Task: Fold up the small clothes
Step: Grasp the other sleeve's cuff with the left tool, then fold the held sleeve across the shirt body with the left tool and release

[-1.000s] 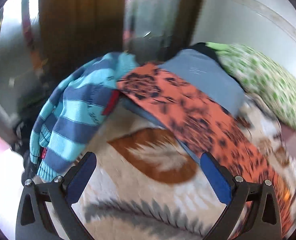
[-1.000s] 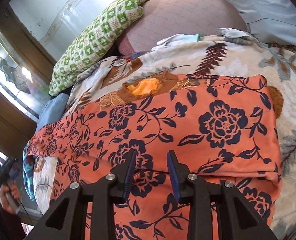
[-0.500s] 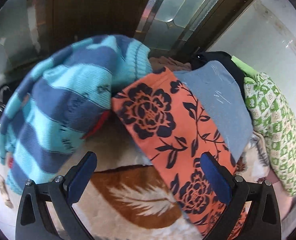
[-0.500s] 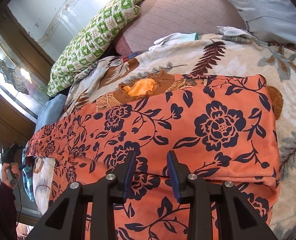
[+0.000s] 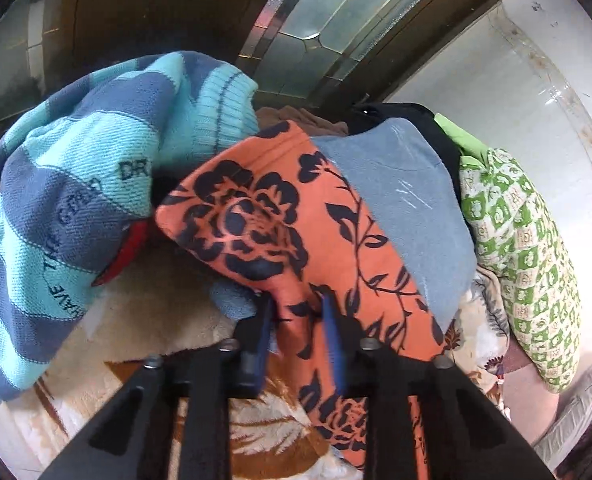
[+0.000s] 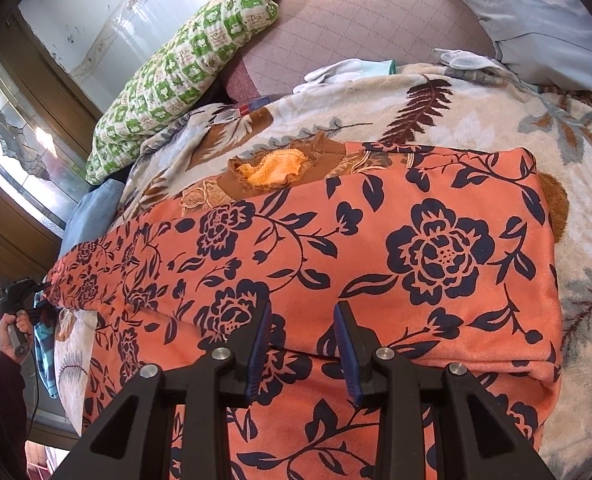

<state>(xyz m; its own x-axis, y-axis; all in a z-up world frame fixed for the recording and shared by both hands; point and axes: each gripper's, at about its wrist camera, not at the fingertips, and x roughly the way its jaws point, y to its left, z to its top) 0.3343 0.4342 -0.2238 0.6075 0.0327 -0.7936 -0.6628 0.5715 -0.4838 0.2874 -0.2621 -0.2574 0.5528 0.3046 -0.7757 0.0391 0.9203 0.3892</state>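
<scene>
In the left wrist view the striped knitted sweater (image 5: pixel 68 208) lies heaped at the left on the leaf-patterned blanket (image 5: pixel 164 312); its stitched dark lettering reads partly "THE" and "DR", the rest lost in folds. A second ago the left tongs (image 5: pixel 296 320) stood wide apart above the blanket; their jaws have just been closing and now pinch a fold near the end of the orange floral garment (image 5: pixel 280 216). To its right a grey-blue cloth (image 5: pixel 411 208) overlaps it, then comes a green checked pillow (image 5: pixel 523 248).

In the right wrist view a hand (image 6: pixel 14 330) grips the other tool at the far left. The orange floral garment (image 6: pixel 375 248) lies spread across the bed, unchanged from before. The right tongs (image 6: pixel 301 320), partly parted as earlier, sit at its folded edge; whether they pinch it I cannot tell.
</scene>
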